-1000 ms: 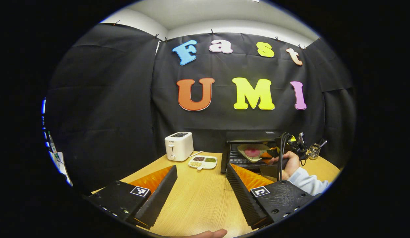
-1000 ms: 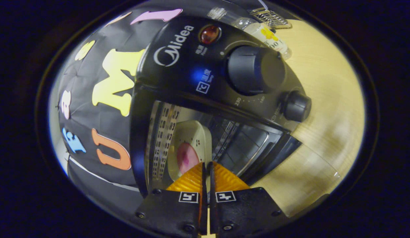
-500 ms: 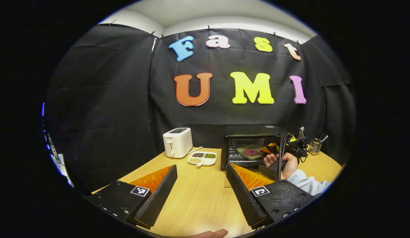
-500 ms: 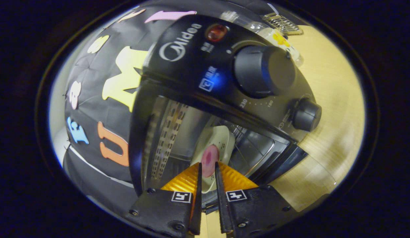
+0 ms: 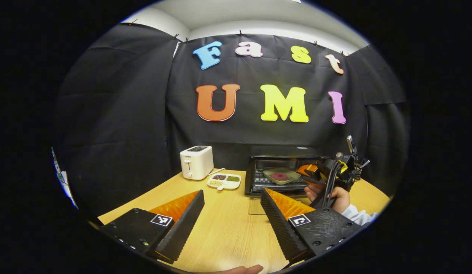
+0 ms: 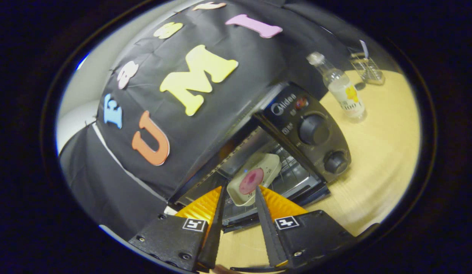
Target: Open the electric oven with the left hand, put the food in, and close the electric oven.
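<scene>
Food dish on rack inside open oven, just beyond right gripper, jaws parted, empty

black oven open, pink food in tray on rack inside

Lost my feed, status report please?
Both hand-held grippers open, left, right. Dish of food on rack inside oven. Door down.
</scene>
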{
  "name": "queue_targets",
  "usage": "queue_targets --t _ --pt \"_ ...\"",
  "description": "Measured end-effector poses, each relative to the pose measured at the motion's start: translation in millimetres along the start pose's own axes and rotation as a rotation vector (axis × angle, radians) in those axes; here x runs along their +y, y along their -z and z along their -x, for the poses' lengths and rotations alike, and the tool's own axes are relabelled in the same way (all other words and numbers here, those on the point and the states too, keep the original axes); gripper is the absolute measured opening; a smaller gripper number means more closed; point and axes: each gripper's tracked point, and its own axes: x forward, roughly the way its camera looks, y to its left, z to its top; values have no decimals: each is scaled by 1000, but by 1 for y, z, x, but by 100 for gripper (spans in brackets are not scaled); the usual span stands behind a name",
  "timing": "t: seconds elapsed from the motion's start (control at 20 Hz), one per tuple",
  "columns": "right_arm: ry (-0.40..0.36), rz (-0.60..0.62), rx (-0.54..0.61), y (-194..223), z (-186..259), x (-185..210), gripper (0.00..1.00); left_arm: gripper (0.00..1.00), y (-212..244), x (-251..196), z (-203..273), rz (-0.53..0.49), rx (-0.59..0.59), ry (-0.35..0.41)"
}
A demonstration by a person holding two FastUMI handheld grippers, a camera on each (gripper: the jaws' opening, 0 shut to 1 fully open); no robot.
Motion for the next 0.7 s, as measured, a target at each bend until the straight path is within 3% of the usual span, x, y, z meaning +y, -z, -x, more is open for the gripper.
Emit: queue_targets --t 0.1,0.2,0.35,0.45,0.7 --pt "-19 119 -16 -11 22 2 54 95 11 -1 -4 -7 16 5" --pt "-51 204 -61 -32 48 11 73 95 27 -9 -12 7 61 14" --pt "-50 355 -90 -51 84 11 89 95 46 -27 -24 28 112 47" --pt "-35 415 -105 -63 109 7 96 96 58 -47 -32 38 140 88" --pt "30 500 -174 -111 171 -9 95 95 86 -109 -49 31 208 231"
